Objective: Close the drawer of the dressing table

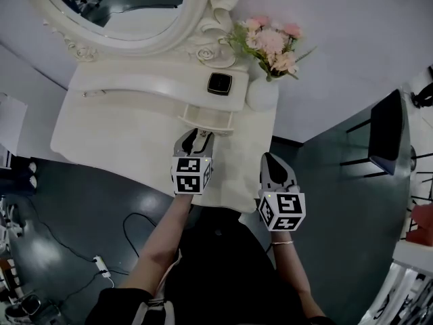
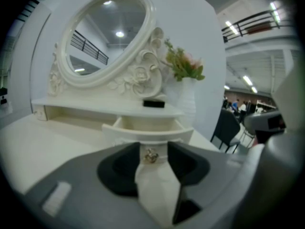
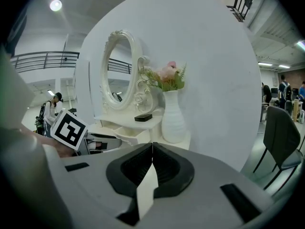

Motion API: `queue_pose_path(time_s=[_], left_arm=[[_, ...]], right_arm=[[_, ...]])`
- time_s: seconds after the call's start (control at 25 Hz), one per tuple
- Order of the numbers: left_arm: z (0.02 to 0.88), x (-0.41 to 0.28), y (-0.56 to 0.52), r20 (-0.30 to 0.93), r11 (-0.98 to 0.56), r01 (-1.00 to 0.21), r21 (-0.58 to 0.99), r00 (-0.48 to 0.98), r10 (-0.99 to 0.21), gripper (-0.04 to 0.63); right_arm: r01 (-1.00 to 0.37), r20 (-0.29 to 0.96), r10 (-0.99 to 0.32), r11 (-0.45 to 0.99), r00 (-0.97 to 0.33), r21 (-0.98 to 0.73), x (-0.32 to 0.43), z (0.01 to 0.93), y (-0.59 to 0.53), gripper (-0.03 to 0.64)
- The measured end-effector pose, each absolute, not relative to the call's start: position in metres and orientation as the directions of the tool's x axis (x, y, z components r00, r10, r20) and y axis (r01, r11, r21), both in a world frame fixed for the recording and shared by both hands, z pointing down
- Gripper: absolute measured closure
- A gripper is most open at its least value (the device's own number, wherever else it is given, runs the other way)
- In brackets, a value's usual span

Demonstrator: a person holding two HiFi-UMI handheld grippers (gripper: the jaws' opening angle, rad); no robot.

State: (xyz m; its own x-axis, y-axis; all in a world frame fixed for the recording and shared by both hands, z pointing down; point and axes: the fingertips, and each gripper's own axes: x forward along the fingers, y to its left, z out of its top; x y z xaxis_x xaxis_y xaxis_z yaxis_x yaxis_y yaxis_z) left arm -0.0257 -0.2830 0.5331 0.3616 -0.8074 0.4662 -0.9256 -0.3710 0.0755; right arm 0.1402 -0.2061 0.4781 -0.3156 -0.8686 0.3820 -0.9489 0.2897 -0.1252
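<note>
The white dressing table point(image 1: 115, 124) has one small drawer point(image 1: 208, 119) pulled out under its upper shelf. My left gripper point(image 1: 196, 136) is right at the drawer front, open. In the left gripper view the drawer point(image 2: 143, 133) fills the middle, and its small metal knob point(image 2: 151, 155) sits between the spread jaws of my left gripper point(image 2: 153, 148), with a gap on each side. My right gripper point(image 1: 270, 158) hovers over the table's right front corner, shut and empty. In the right gripper view its tips point(image 3: 152, 146) meet, and the open drawer point(image 3: 125, 136) lies ahead to the left.
An oval carved mirror point(image 1: 122, 5) stands at the back. A black box point(image 1: 219, 83) lies on the shelf above the drawer. A white vase of pink flowers point(image 1: 262, 90) is right of it. A dark chair point(image 1: 385, 131) stands to the right, a cable and power strip point(image 1: 101, 264) on the floor.
</note>
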Motion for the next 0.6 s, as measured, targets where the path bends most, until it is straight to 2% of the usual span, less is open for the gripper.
queue_pose_path(time_s=[0.6], left_arm=[[0.533,-0.015,-0.304,0.473,-0.379,-0.923,0.067,0.364,-0.802,0.410]], right_arm=[[-0.950,0.378,-0.872,0.289,-0.312,-0.118,0.147,0.476,-0.210,0.612]])
